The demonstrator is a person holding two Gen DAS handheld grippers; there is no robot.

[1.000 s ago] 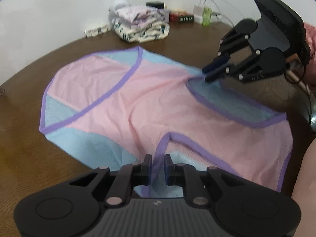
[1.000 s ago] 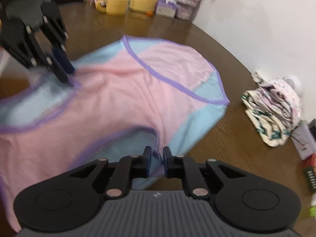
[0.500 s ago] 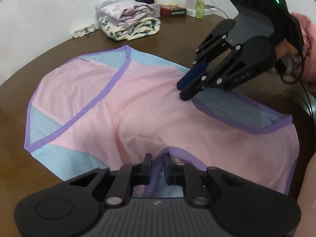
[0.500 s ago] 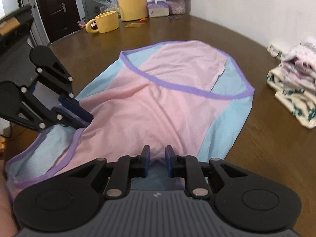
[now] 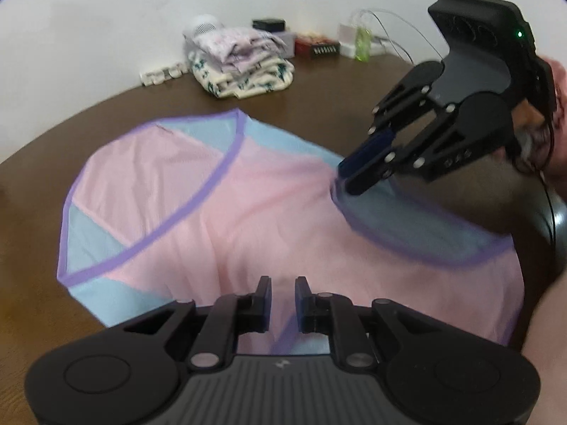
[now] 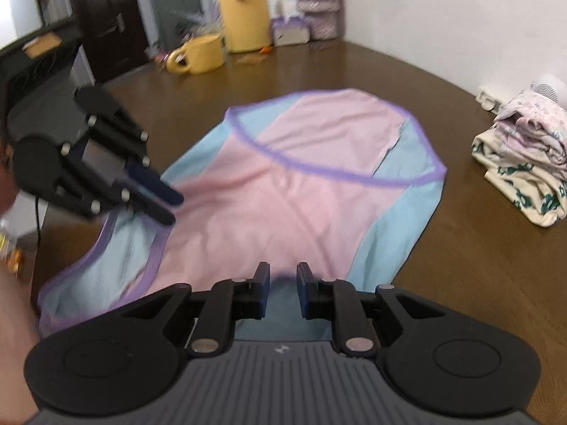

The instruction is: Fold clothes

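Pink mesh with blue panels and purple binding, the garment [image 5: 269, 212] lies spread on the brown table [image 6: 478, 265], its near edge raised. Both tools are clamped on that edge: the left gripper [image 5: 283, 299] and the right gripper [image 6: 282, 285] each pinch an armhole hem, likely to carry it across for a fold.
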